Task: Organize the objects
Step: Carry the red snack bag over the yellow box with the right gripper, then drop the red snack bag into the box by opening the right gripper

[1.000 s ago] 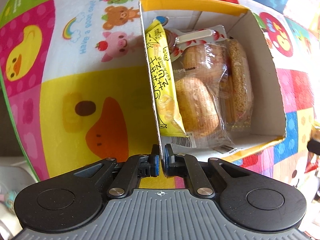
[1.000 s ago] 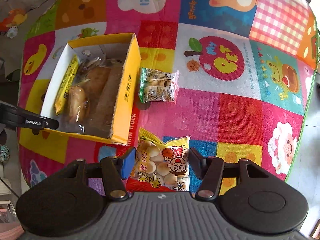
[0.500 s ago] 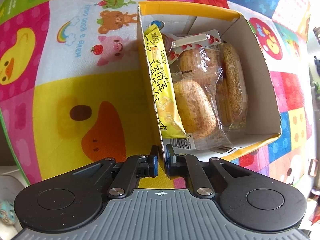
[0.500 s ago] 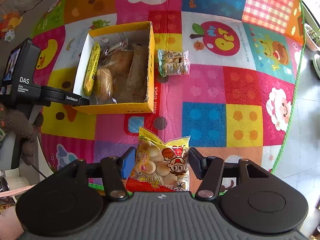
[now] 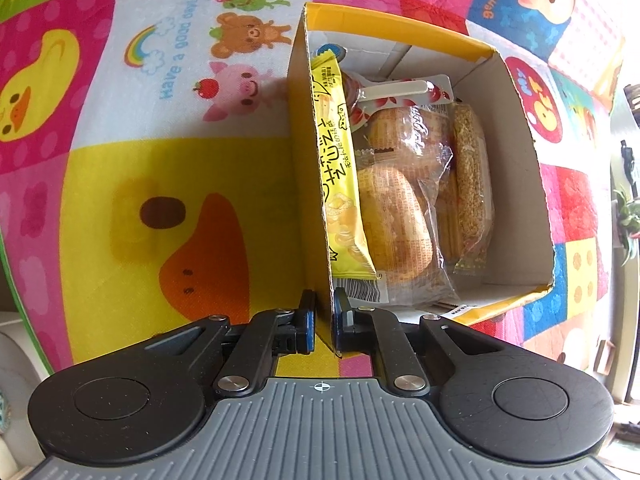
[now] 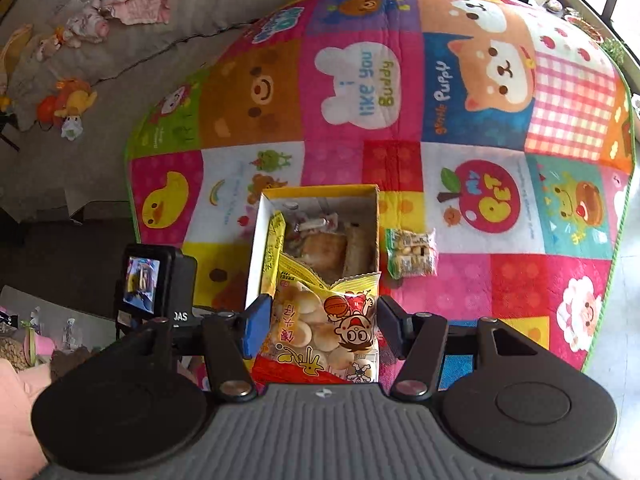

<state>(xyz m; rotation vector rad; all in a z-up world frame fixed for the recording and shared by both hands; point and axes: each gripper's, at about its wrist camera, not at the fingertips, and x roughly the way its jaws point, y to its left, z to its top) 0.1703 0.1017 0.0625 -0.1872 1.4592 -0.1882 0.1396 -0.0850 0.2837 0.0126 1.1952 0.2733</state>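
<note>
Two grippers were at work over a patchwork play mat (image 6: 460, 288) printed with cartoon animals. The left gripper (image 5: 323, 312) had its jaws nearly together, clamped on the near left wall of an open yellow cardboard box (image 5: 516, 128), the thin card passing up between the pads. Just beyond those jaws, inside the box, a long yellow snack packet (image 5: 338, 176) with Asian lettering stood against that wall, beside clear-wrapped buns (image 5: 394, 216), a sesame-coated bar (image 5: 472, 176) and a small cup with a white spoon (image 5: 390, 90) at the far end. The right gripper (image 6: 318, 322) held its jaws partway apart, pressed on both sides of a bag of small round biscuits (image 6: 324, 336) showing a cartoon boy with a basketball; the bag hid the near end of the box ahead of it. Past the right jaw, a small green-edged snack pack (image 6: 412, 254) lay on the mat just beside the box. Mat lettering read "i like you Buddy", "gentle Puppy" and "Have a good day". Left of the jaws, "DAS" showed on the other gripper's black body below its screen (image 6: 140, 280), and soft toys (image 6: 66, 106) lay on the grey floor beyond the mat.
</note>
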